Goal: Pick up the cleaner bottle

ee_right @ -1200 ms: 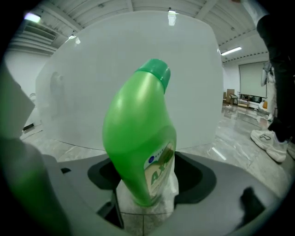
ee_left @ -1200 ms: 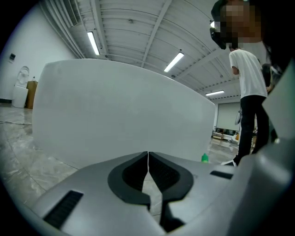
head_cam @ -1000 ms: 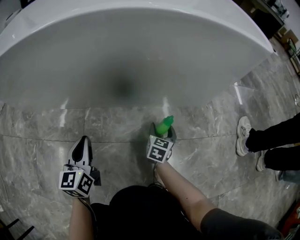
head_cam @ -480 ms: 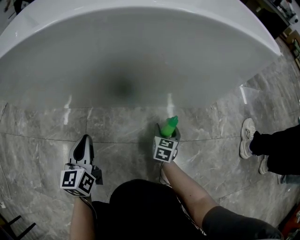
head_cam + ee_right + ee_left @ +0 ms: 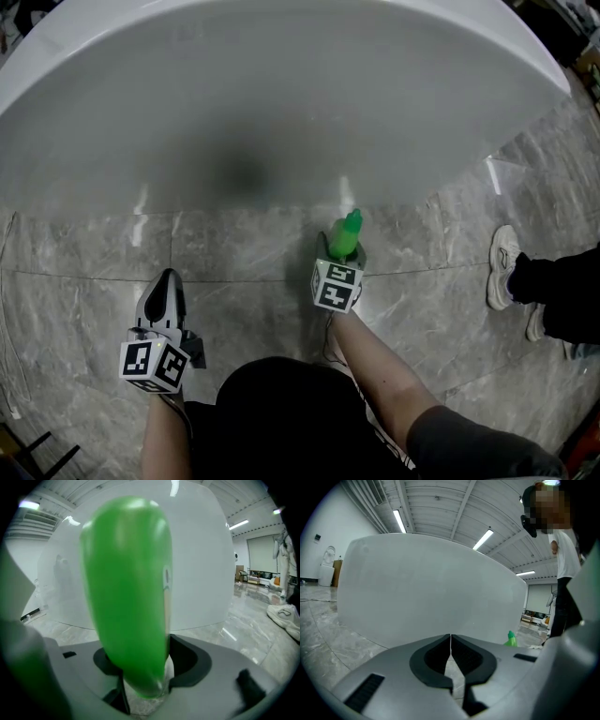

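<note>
The green cleaner bottle (image 5: 345, 234) stands upright on the grey marble floor, close to the foot of the big white tub. My right gripper (image 5: 342, 251) reaches around it from behind, and its jaws are closing with the bottle between them. In the right gripper view the bottle (image 5: 126, 597) fills the space between the dark pads of the right gripper (image 5: 140, 670), with a thin gap still showing at the right pad. My left gripper (image 5: 169, 283) hovers low at the left, shut and empty, well apart from the bottle. In the left gripper view its tips (image 5: 450, 641) meet, and the bottle (image 5: 511, 639) shows small at the right.
A large rounded white tub (image 5: 281, 94) spans the far side right behind the bottle. A bystander's white shoes (image 5: 502, 267) and dark trouser leg (image 5: 562, 291) are on the floor at the right. Grey marble tiles lie between and around my two grippers.
My right gripper has pushed forward toward the tub so that the bottle now sits deeper between its jaws. The left gripper has stayed put.
</note>
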